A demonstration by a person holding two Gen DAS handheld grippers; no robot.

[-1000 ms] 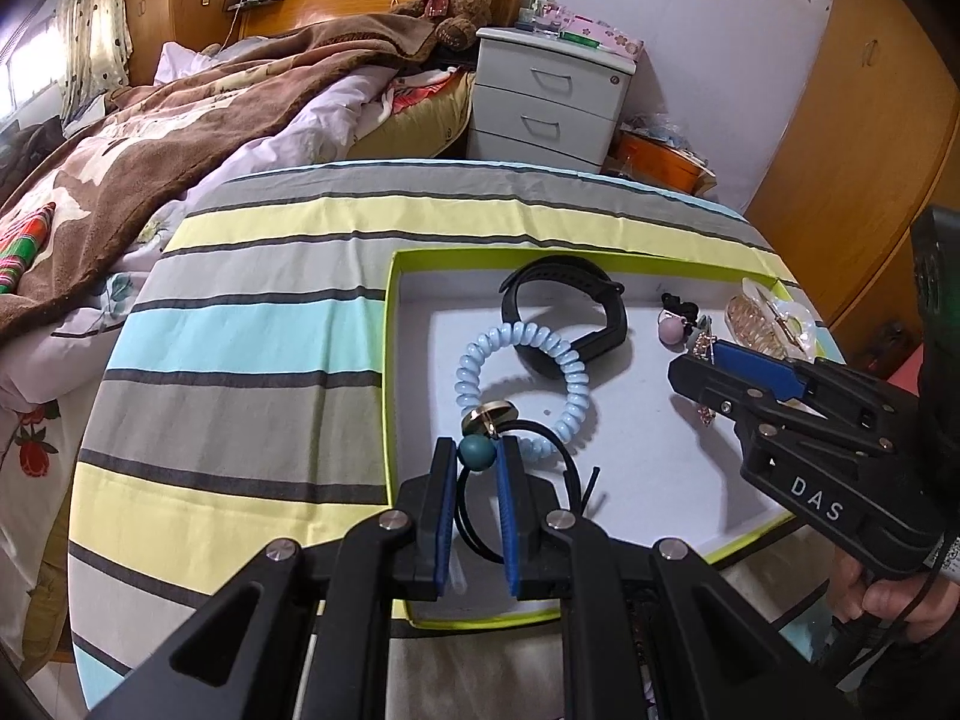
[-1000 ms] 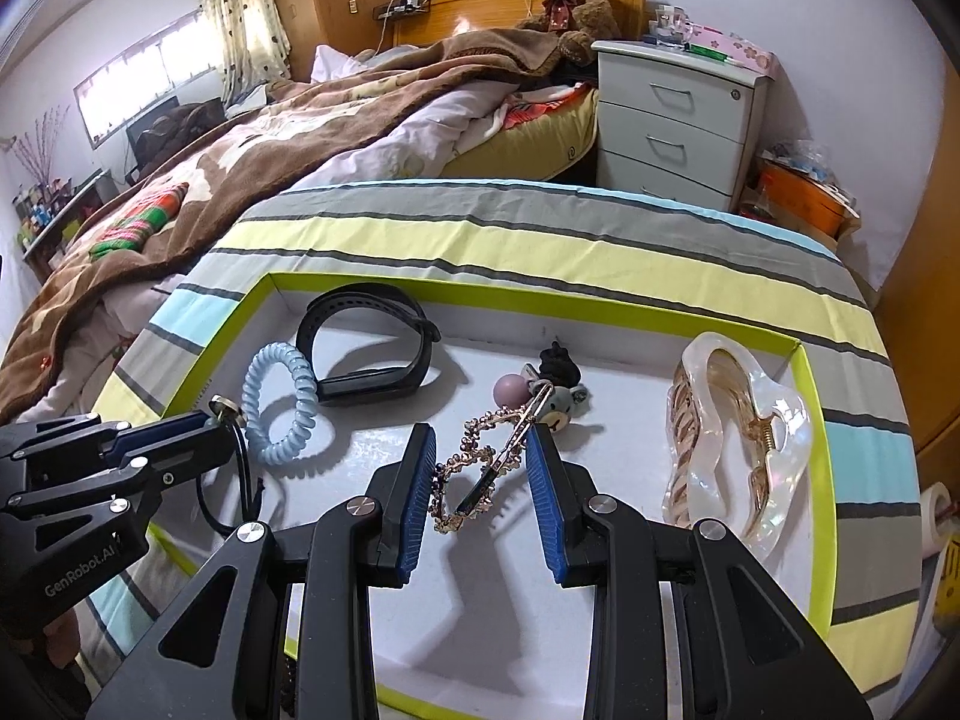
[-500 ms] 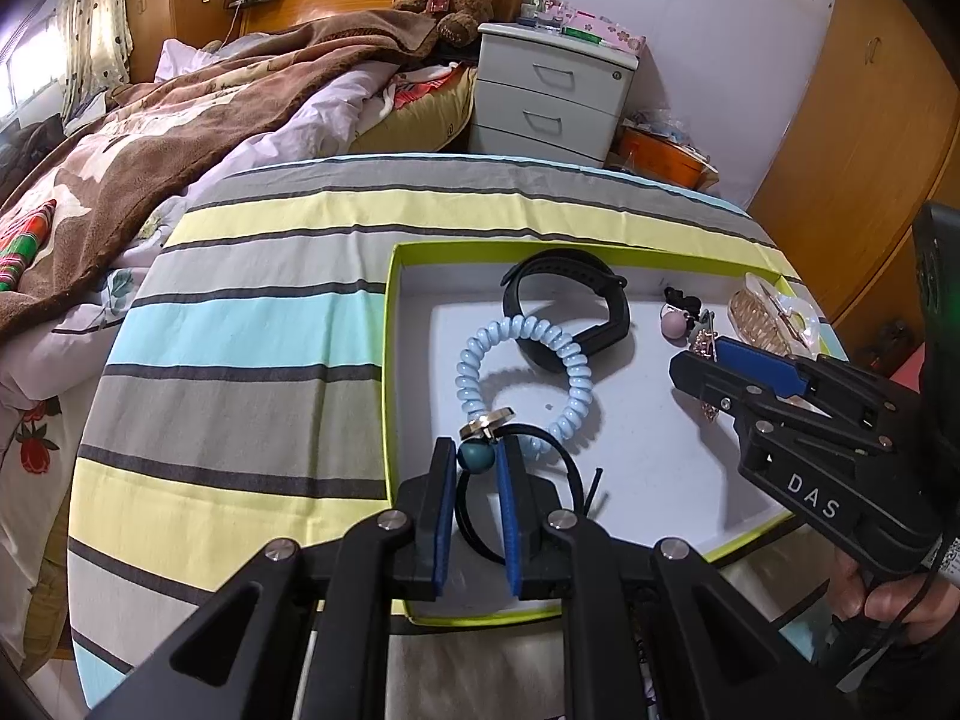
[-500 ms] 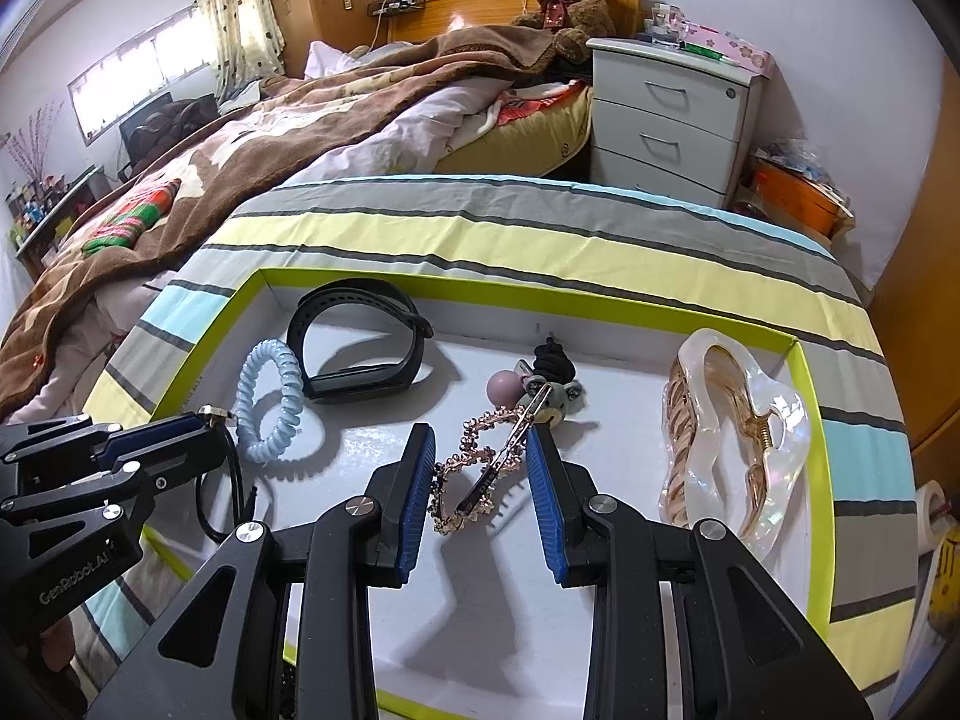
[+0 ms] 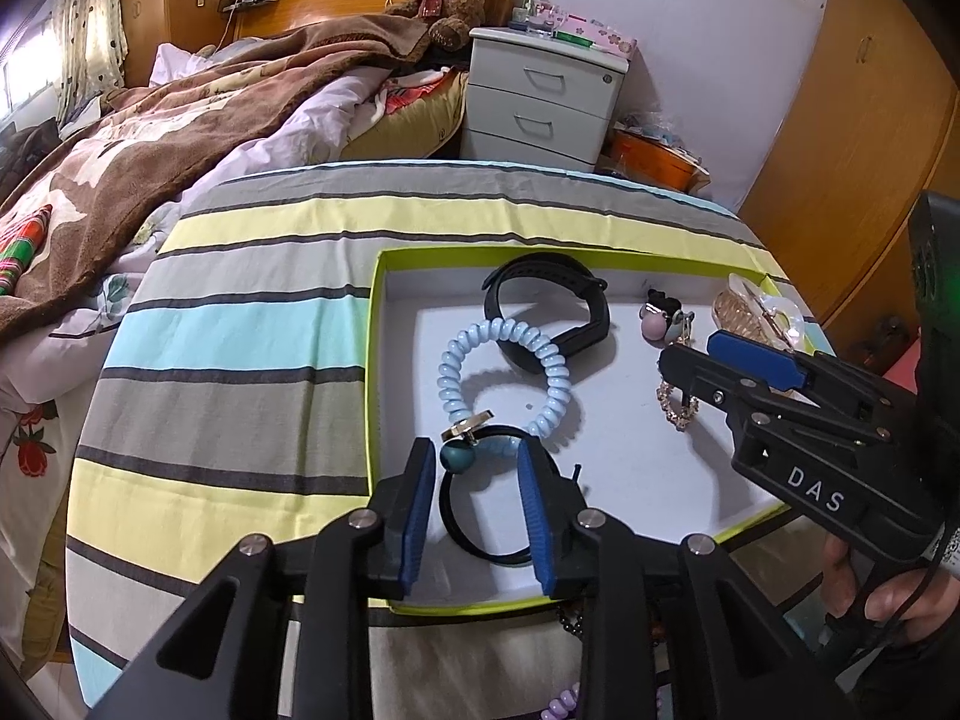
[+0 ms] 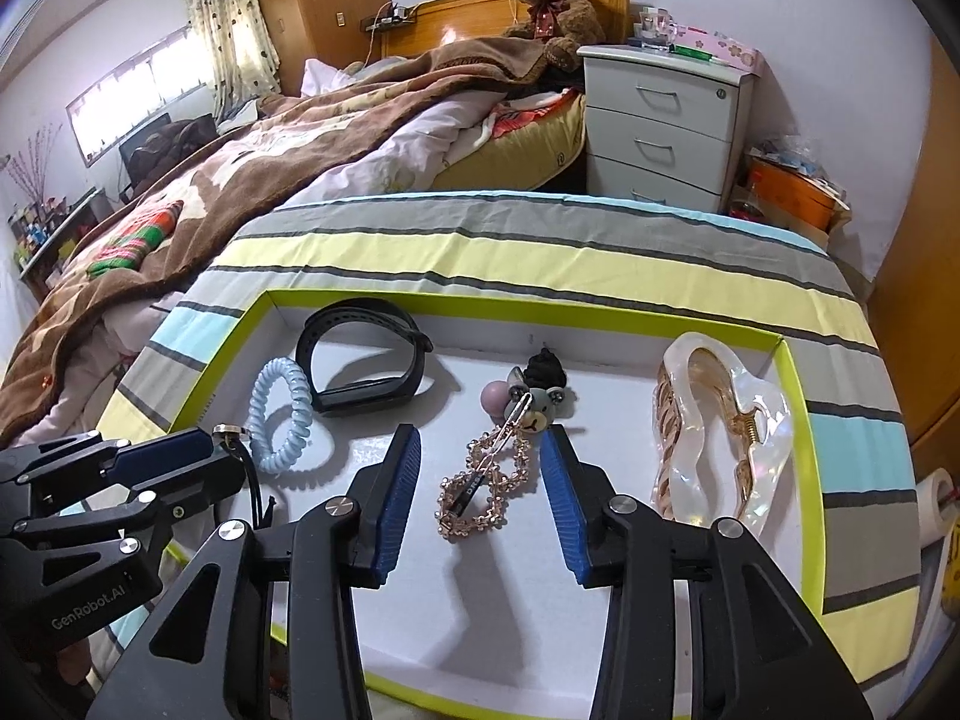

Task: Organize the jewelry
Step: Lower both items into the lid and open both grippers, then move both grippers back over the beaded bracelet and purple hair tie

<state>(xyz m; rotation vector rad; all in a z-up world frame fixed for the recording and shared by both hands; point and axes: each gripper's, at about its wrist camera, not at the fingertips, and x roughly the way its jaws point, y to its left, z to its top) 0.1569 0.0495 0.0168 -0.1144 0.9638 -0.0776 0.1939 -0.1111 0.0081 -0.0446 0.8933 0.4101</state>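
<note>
A shallow white tray with a lime-green rim (image 5: 373, 360) (image 6: 804, 420) holds jewelry. My left gripper (image 5: 477, 468) is open over its near left corner; a black hair tie with a teal bead and gold charm (image 5: 459, 456) lies between the pads. A light blue coil bracelet (image 5: 510, 384) (image 6: 282, 414) and a black wristband (image 5: 546, 312) (image 6: 360, 360) lie beyond. My right gripper (image 6: 480, 474) is open around a rose-gold chain clip (image 6: 486, 480). A bear-and-pompom hair clip (image 6: 528, 396) and a clear claw clip (image 6: 720, 432) lie further right.
The tray sits on a round table with a striped cloth (image 5: 240, 330). Behind it are a bed with a brown blanket (image 6: 270, 168), a white nightstand (image 6: 660, 120) and wooden wardrobes (image 5: 870, 120). Purple beads (image 5: 564, 702) lie near the table's front edge.
My left gripper has opened, letting go of the teal bead of the black hair tie, which now rests in the tray. My right gripper stays open over the chain clip.
</note>
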